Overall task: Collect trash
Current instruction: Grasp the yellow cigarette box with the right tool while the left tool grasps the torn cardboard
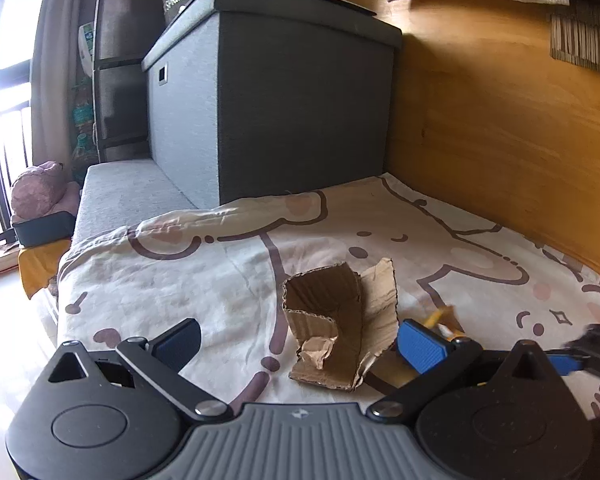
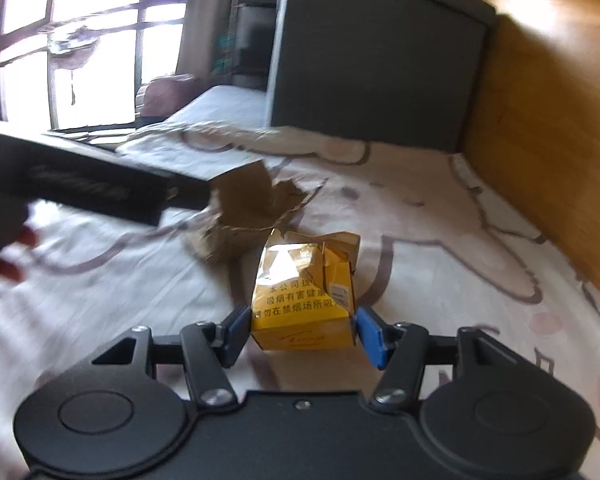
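Between the blue pads of the right gripper (image 2: 302, 330) sits a yellow cigarette pack (image 2: 305, 292), and both pads press on its lower sides, so this gripper is clamped on the pack. Its top is torn open and crumpled, and it has red Chinese print on the front. Below it lies a cream bed sheet (image 2: 440, 240) with brown cartoon outlines. Just behind the pack, a torn piece of brown cardboard (image 1: 340, 324) lies on the same sheet, bent and ragged at its edges. In the left wrist view this cardboard is between the two fingers of the left gripper (image 1: 300, 344), but the pads stand wide apart and do not touch it, so this gripper is released and holds nothing. The yellow pack is seen only partly there, behind the right pad. At the far end of the bed stands a dark grey storage box (image 1: 284, 92), beside a wooden panel (image 1: 500, 120). The right wrist view is blurred on its left side, where a dark tool body crosses the picture.
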Action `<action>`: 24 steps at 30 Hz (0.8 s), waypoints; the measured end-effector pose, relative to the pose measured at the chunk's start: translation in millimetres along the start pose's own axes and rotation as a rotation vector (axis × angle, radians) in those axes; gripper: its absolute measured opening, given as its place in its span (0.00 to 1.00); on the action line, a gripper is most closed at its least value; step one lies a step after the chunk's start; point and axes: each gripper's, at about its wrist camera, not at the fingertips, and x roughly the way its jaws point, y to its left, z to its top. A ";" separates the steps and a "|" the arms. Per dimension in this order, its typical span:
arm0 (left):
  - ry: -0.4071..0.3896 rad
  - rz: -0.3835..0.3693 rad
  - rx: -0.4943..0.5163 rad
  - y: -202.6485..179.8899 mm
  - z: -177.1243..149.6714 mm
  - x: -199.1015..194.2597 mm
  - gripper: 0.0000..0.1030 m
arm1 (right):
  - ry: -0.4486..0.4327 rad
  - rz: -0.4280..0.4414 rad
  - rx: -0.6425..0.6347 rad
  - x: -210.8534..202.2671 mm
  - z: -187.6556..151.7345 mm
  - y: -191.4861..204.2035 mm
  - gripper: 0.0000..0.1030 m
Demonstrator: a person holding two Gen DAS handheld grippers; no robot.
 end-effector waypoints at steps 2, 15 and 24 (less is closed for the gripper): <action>0.006 -0.001 0.009 -0.5 0.8 5.3 1.00 | -0.008 0.004 -0.001 -9.0 -3.9 -6.1 0.58; 0.073 -0.135 0.229 -15.1 6.3 50.0 1.00 | -0.008 -0.007 0.121 19.8 -12.4 -15.3 0.71; 0.116 -0.113 0.254 -22.1 9.1 84.6 1.00 | 0.003 -0.010 0.181 23.8 -15.0 -24.7 0.60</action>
